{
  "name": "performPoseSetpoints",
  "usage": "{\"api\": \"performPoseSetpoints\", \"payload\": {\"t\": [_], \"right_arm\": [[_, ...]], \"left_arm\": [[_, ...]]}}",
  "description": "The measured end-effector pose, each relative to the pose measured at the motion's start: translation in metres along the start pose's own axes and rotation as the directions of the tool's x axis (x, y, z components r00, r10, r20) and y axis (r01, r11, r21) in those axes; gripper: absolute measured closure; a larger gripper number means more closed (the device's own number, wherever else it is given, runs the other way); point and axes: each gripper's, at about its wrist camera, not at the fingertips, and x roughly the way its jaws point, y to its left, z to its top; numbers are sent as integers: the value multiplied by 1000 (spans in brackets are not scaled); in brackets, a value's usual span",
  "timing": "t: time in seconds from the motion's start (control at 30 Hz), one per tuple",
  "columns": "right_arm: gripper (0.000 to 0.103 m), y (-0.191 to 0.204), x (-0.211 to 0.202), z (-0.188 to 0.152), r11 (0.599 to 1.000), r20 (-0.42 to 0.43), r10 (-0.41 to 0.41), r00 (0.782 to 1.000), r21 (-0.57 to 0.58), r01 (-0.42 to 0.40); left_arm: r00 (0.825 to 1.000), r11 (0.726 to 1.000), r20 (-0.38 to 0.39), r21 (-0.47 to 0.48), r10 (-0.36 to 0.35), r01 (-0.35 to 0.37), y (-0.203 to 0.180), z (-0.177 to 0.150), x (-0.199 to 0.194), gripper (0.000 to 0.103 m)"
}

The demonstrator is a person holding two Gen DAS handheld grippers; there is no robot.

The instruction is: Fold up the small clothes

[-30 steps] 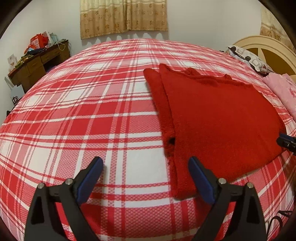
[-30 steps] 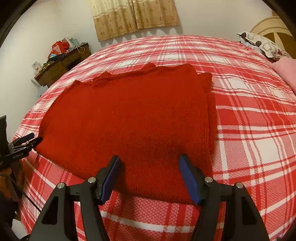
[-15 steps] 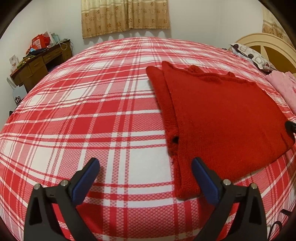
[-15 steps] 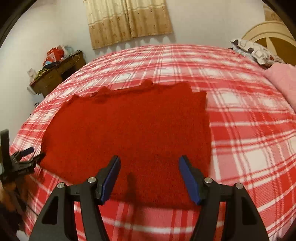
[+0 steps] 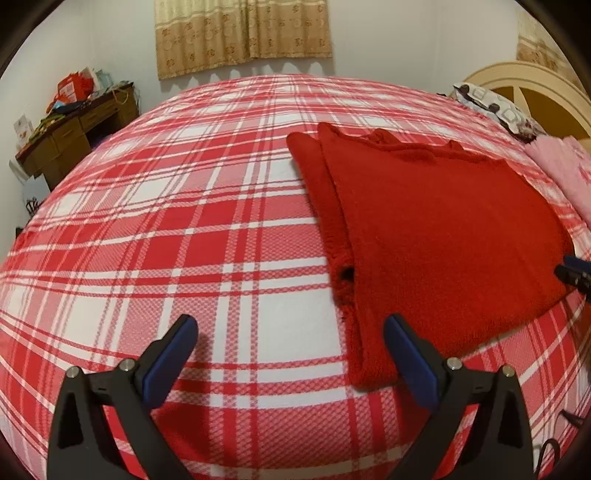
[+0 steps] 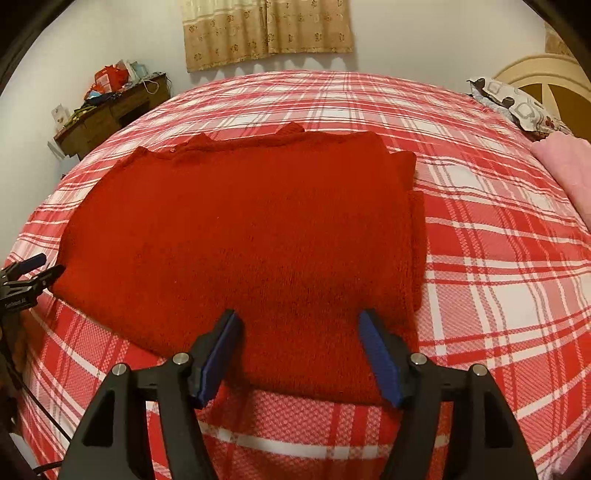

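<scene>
A red knitted sweater (image 5: 436, 236) lies flat on the red and white plaid bed, with both sleeves folded in. It also fills the middle of the right wrist view (image 6: 240, 236). My left gripper (image 5: 290, 336) is open and empty, just above the bed, its right finger at the sweater's near left corner. My right gripper (image 6: 299, 321) is open and empty, over the sweater's near hem. The left gripper's tips show at the left edge of the right wrist view (image 6: 33, 269). The right gripper's tips show at the right edge of the left wrist view (image 5: 576, 273).
The plaid bedspread (image 5: 184, 229) covers the whole bed. A pink cloth (image 5: 565, 166) and a patterned pillow (image 5: 495, 107) lie by the cream headboard (image 5: 532, 85). A cluttered wooden desk (image 5: 74, 125) stands at the far left wall. Curtains (image 5: 240, 33) hang behind.
Both grippers have shifted slightly and stay open. The right gripper rose and drew back, then came closer over the hem. The sweater has not moved.
</scene>
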Motion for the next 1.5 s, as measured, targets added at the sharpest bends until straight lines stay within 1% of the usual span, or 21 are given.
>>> {"api": "performPoseSetpoints", "payload": {"t": [0.1,0.2,0.27,0.33,0.4,0.53,0.63,0.77,0.8,0.87,0.97,1.03,1.1,1.17,1.23,1.3,1.37,1.4,1.5], "right_arm": [[35,12,-10,3,1000,16,19,1000,-6,-19],[35,40,-21,7,996,55,31,998,-80,-27],[35,63,-26,9,989,78,56,995,-140,-45],[35,86,-28,9,979,89,87,992,-194,-68],[35,102,-27,9,967,88,110,990,-239,-87],[35,131,-20,2,945,77,118,990,-315,-88],[35,143,-16,-5,934,67,128,990,-345,-97],[35,157,-15,-12,921,72,130,989,-377,-94],[35,161,-14,-11,918,74,130,989,-387,-92],[35,170,-15,-13,908,80,135,988,-409,-91],[35,187,-18,-15,888,105,142,984,-453,-80],[35,197,-19,-16,875,118,140,983,-480,-67],[35,206,-17,-17,863,124,140,982,-502,-60],[35,214,-14,-19,851,119,144,982,-521,-62],[35,222,-9,-19,842,116,139,983,-536,-56],[35,227,-5,-18,837,115,140,983,-544,-56],[35,231,-1,-16,836,116,141,983,-546,-56],[35,233,0,-16,835,113,142,983,-547,-58],[35,241,6,-15,828,111,140,984,-558,-55]], "left_arm": [[1000,1000,15,26,12,-13,6,-2,-7,0],[1000,1000,25,22,-17,16,16,1,-11,0],[999,1000,32,16,-6,6,23,4,-12,0],[999,1000,38,-7,4,-4,33,6,-13,0],[1000,999,28,-46,3,-1,45,8,-10,0],[1000,996,16,-91,17,-15,61,5,-7,0],[1000,993,12,-114,12,-11,68,1,-6,0],[999,989,12,-146,-34,36,76,4,-5,0],[998,987,17,-153,-55,57,77,6,-5,0],[992,979,47,-165,-116,123,78,15,-4,0],[973,960,92,-165,-212,225,76,27,-1,0],[960,946,98,-168,-263,276,74,35,3,0],[955,942,99,-163,-280,293,70,40,6,0],[954,944,98,-146,-284,296,65,44,8,0],[948,938,99,-142,-304,316,63,48,11,0],[938,925,94,-161,-332,344,66,50,16,0],[924,903,84,-193,-374,384,70,51,23,0],[919,897,80,-201,-386,394,71,52,26,0],[914,886,59,-229,-401,403,72,54,37,0]]}}
